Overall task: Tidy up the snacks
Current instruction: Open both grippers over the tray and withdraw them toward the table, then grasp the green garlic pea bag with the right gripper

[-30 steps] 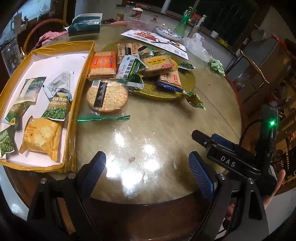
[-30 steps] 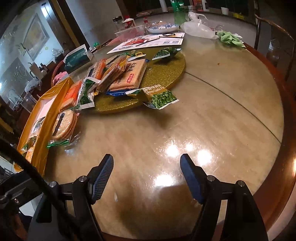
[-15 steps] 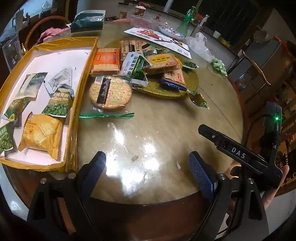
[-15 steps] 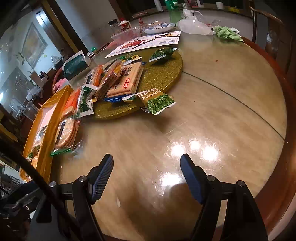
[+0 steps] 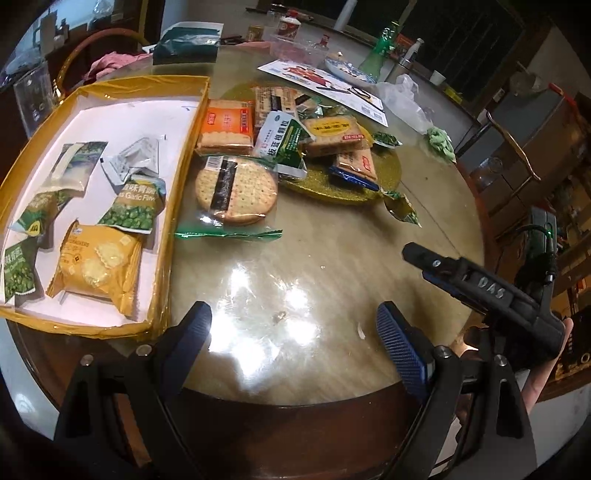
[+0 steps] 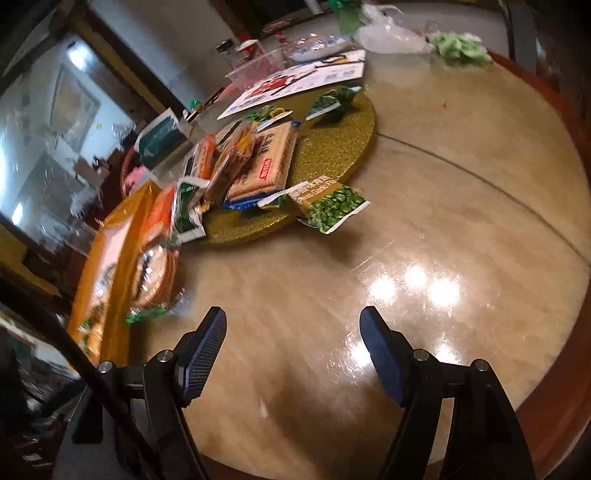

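A gold-rimmed box (image 5: 184, 155) with a white floor lies at the left and holds several snack packs, among them green pea bags and a yellow cracker pack (image 5: 98, 266). Beside it a round cracker pack (image 5: 236, 190) rests on the table. More biscuit packs, one of them orange (image 5: 226, 127), are piled on a gold round board (image 6: 332, 147). A green pea bag (image 6: 330, 206) hangs over the board's near edge. My left gripper (image 5: 293, 332) is open over bare table near the front edge. My right gripper (image 6: 293, 339) is open too, with nothing between its fingers.
The right hand's tool (image 5: 480, 291) shows at the right of the left wrist view, held by a person's hand. At the far side lie a printed sheet (image 6: 295, 83), a white plastic bag (image 6: 391, 35), a green bottle (image 5: 376, 59), a patterned plate and jars. A chair (image 5: 513, 144) stands right.
The right gripper has rolled, so its view now tilts and sits a little closer to the snacks. In the left wrist view the right hand's tool has swung slightly downward. Both grippers stay open.
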`<move>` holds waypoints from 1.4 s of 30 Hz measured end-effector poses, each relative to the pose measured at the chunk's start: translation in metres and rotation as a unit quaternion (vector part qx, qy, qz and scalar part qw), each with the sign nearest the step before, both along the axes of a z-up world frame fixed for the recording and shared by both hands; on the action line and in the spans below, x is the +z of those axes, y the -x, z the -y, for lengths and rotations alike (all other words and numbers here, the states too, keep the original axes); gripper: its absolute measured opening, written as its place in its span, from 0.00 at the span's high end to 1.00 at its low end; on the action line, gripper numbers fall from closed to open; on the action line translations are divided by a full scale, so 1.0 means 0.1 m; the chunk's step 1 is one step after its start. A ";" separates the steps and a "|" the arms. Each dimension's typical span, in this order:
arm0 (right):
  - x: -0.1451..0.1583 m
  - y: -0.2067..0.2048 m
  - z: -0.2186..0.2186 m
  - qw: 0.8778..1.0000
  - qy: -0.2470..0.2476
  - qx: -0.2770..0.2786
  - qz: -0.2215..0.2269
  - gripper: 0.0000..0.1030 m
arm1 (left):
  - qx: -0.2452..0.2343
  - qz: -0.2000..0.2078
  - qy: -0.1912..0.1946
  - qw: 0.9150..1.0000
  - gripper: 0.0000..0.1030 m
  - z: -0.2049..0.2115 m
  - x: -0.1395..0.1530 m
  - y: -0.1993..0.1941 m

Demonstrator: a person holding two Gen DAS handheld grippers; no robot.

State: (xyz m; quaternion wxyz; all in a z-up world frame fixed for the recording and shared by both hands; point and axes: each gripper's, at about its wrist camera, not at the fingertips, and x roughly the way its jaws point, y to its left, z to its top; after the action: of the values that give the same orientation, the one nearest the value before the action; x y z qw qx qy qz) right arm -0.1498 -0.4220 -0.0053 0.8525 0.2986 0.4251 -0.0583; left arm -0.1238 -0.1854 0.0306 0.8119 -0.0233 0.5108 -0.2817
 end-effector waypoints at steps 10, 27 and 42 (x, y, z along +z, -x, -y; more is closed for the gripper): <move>-0.02 -0.21 0.32 0.998 -0.067 -0.013 0.007 0.28 | -0.005 0.007 -0.001 1.000 0.12 0.01 0.04 0.01; 0.00 -0.80 0.34 0.994 0.049 0.094 -0.016 0.49 | 0.019 0.005 0.004 1.000 0.12 -0.19 0.05 -0.16; -0.04 -0.49 0.05 0.995 0.026 0.098 -0.002 0.64 | 0.027 0.001 0.002 1.000 0.12 -0.32 0.10 -0.21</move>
State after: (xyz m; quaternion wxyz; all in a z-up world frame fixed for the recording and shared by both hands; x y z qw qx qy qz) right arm -0.1008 -0.4265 -0.0090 0.8608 0.2331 0.4522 0.0141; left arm -0.1027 -0.1533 0.0407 0.8196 -0.0387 0.5087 -0.2607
